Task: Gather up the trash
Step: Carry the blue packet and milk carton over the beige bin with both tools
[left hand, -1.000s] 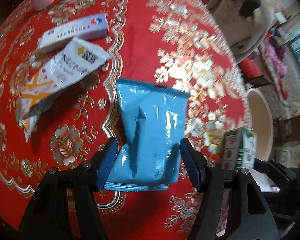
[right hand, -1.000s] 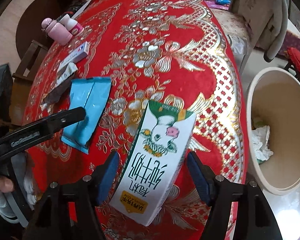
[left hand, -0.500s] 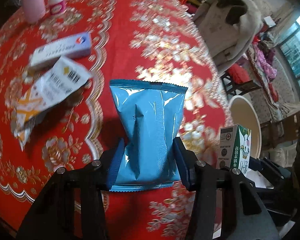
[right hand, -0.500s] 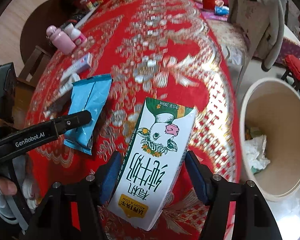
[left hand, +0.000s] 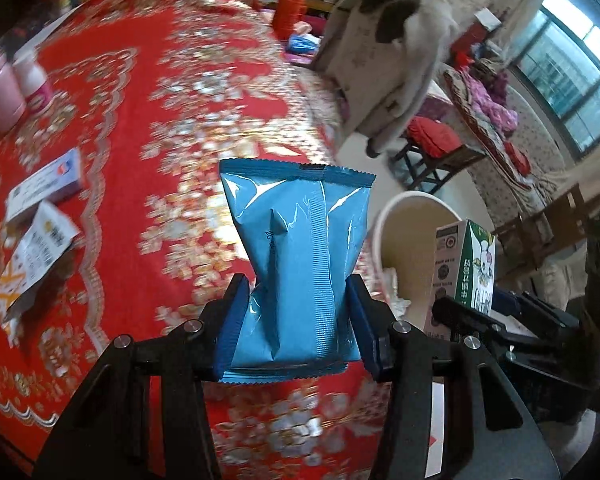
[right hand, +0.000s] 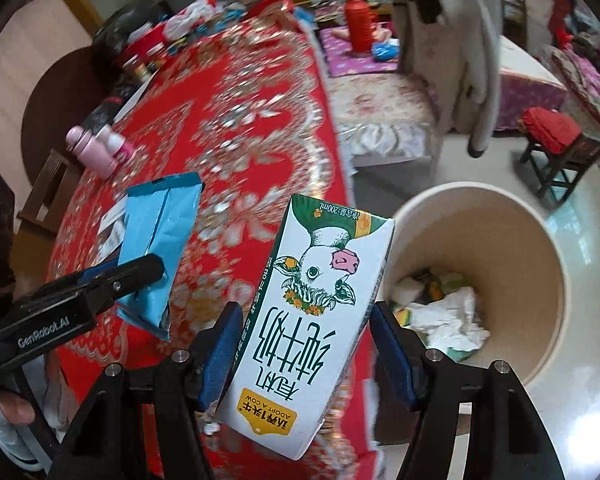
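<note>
My left gripper [left hand: 296,304] is shut on the lower part of a blue snack packet [left hand: 296,216], which hangs above the red tablecloth [left hand: 148,80]. The packet's waist is pinched between the blue pads. My right gripper [right hand: 306,320] is shut on a white and green milk carton [right hand: 320,300] with a cow drawing, held tilted near the table's edge. A beige trash bin [right hand: 540,240] stands on the floor to the right, with crumpled paper [right hand: 448,316] and wrappers inside. The right wrist view also shows the blue packet [right hand: 160,232], and the left wrist view shows the carton [left hand: 464,272].
On the table at the left lie a white and blue box [left hand: 44,188] and a white paper packet [left hand: 36,248]. Two pink bottles [left hand: 0,84] stand further back. A pale coat hangs over a chair [left hand: 392,60], with a red-cushioned stool [left hand: 432,136] beyond the bin.
The left jaws closed onto the blue packet. Both grippers rose from the table with their items and swung right, so the bin now shows larger in both views.
</note>
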Demonstrator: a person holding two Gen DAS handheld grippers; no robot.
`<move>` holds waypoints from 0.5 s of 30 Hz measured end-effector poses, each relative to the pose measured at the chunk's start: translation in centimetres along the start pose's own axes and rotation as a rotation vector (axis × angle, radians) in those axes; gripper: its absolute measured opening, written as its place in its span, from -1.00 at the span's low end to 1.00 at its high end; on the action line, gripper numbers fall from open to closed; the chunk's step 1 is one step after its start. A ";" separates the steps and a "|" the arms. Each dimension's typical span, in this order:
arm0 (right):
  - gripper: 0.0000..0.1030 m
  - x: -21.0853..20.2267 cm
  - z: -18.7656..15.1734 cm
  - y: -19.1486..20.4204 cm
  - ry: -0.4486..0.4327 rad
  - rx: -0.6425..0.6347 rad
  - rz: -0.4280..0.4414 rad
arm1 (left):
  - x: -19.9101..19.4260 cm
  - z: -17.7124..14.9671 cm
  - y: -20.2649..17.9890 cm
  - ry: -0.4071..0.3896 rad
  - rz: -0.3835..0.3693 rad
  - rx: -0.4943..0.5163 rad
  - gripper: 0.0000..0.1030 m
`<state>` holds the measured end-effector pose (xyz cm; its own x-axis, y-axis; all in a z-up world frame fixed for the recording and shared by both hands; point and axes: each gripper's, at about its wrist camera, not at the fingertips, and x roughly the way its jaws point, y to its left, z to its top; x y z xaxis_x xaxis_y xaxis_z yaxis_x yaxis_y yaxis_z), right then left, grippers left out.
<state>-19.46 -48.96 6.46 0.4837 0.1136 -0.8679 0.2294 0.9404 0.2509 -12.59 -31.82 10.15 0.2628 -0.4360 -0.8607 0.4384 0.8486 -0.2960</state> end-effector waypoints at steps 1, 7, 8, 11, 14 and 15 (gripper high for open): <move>0.23 -0.3 0.0 -0.8 -0.004 0.011 -0.011 | 0.1 0.0 -0.6 0.001 -0.004 0.010 -0.07; 0.23 -1.4 -0.1 -4.9 -0.018 0.070 -0.066 | 1.5 0.5 -4.8 0.011 -0.028 0.079 -0.07; 0.23 -1.6 -0.1 -5.3 -0.019 0.076 -0.071 | 1.9 0.6 -5.5 0.017 -0.031 0.090 -0.07; 0.23 -2.0 -0.4 -7.2 -0.024 0.105 -0.089 | 2.8 0.7 -7.1 0.030 -0.044 0.109 -0.07; 0.23 -2.2 -0.7 -9.0 -0.022 0.129 -0.105 | 3.8 0.7 -8.6 0.039 -0.050 0.129 -0.07; 0.23 -2.3 -0.8 -9.6 -0.020 0.138 -0.111 | 4.1 0.8 -9.1 0.043 -0.052 0.135 -0.07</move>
<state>-23.42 -58.02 5.66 0.4654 0.0035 -0.8851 0.3957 0.8937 0.2116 -14.82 -41.59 9.61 0.2007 -0.4625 -0.8636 0.5632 0.7758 -0.2845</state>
